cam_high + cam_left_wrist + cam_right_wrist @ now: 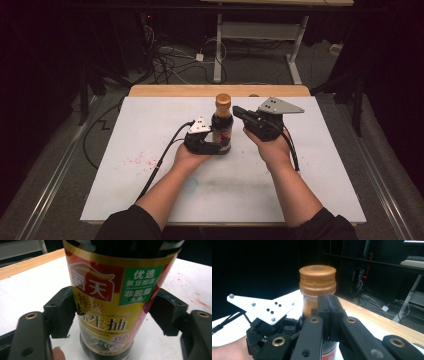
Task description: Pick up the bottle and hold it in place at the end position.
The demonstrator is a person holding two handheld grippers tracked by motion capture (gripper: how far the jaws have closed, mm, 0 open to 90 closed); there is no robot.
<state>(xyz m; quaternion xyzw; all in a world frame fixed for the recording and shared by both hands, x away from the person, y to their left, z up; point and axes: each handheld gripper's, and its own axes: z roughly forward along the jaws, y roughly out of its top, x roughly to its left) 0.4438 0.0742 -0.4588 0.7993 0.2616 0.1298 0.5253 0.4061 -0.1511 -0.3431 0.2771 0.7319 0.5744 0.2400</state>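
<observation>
A dark soy sauce bottle (222, 131) with a brown cap (223, 100) stands upright near the middle of the white tabletop (150, 125). My left gripper (216, 146) is shut on the bottle's lower body. In the left gripper view its pads (62, 312) press both sides of the red and yellow label (105, 290). My right gripper (238, 112) hovers just right of the bottle's neck. Its jaws are shut together with nothing between them, and its fingertips (328, 307) sit in front of the neck below the cap (317, 275). The left gripper's white plate (262, 307) lies beside the bottle.
Red specks (140, 160) and a faint blue mark (191, 184) stain the white surface. A wooden edge (220, 90) runs along the far side. Beyond it are floor cables (170, 62) and the legs of a desk (218, 55).
</observation>
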